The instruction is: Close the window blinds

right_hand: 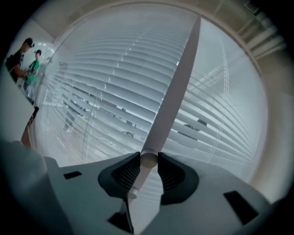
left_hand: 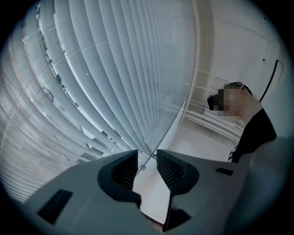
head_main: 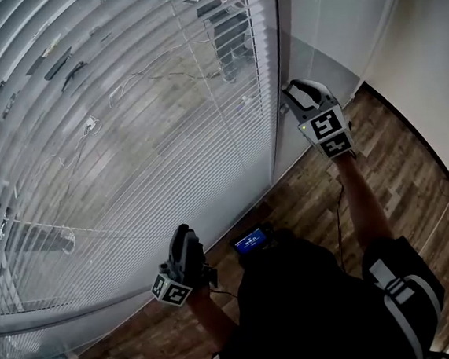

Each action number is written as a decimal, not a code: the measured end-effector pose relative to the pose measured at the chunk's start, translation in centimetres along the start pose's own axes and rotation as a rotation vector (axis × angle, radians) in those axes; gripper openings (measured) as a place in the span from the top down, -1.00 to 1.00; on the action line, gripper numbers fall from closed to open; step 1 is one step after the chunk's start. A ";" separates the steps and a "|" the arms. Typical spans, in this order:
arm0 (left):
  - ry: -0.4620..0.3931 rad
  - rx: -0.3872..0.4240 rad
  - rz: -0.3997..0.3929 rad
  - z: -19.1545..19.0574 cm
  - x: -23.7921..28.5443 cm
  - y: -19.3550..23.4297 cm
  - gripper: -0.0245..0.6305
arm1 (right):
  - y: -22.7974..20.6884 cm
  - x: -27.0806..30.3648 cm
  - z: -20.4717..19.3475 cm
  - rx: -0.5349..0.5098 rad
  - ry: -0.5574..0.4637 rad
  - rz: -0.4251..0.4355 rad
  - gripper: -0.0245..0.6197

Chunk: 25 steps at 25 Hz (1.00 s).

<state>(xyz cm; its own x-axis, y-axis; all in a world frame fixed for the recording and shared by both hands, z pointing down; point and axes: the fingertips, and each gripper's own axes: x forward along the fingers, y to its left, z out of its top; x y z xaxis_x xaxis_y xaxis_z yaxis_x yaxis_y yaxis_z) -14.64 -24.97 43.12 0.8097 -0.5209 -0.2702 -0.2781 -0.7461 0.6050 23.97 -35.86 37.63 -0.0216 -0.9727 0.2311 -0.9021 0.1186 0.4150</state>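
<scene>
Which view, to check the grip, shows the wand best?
Right gripper view: the wand sits clamped in the right hand-held gripper. Head view shows only that gripper beside the blinds; left gripper view shows no clear wand.

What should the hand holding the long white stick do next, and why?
Probably roll the wrist a little to twist the tilt wand. The right gripper has its jaws pressed on the wand's lower end, so it is ready to turn it. The blind slats are not flat shut: gaps between them show the outside.
</scene>
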 end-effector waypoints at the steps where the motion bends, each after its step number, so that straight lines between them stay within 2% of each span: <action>1: -0.001 -0.001 0.001 -0.1 0.0 0.0 0.50 | -0.2 0.1 -0.1 0.065 -0.006 0.022 0.53; 10: -0.003 0.000 -0.002 0.1 0.1 -0.1 0.50 | -1.3 0.4 -1.1 0.927 -0.112 0.341 0.53; 13: -0.001 -0.001 -0.004 -0.1 0.1 0.0 0.50 | -1.3 0.3 -1.1 1.131 -0.142 0.409 0.53; 15: -0.001 -0.002 -0.006 -0.1 0.2 0.1 0.50 | -1.4 0.4 -1.5 1.211 -0.139 0.417 0.53; 18: 0.001 -0.002 -0.006 -0.2 0.2 0.2 0.50 | -1.1 0.6 -0.8 1.203 -0.191 0.470 0.53; 20: 0.003 -0.003 -0.004 -0.1 0.0 0.4 0.50 | -0.6 0.4 -0.2 1.106 -0.220 0.462 0.52; 22: 0.004 -0.004 -0.003 0.0 -0.2 0.3 0.50 | -0.6 -0.2 -0.3 0.912 -0.214 0.362 0.48; 25: 0.005 -0.003 0.000 0.0 -0.2 0.1 0.50 | -0.4 -1.2 0.2 0.531 -0.197 0.205 0.47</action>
<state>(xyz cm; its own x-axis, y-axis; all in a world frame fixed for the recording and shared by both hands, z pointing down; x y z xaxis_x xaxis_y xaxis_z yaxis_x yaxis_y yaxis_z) -14.84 -24.94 43.17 0.8126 -0.5185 -0.2662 -0.2764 -0.7449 0.6072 24.30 -34.82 37.02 -0.2512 -0.9653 0.0716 -0.9620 0.2408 -0.1291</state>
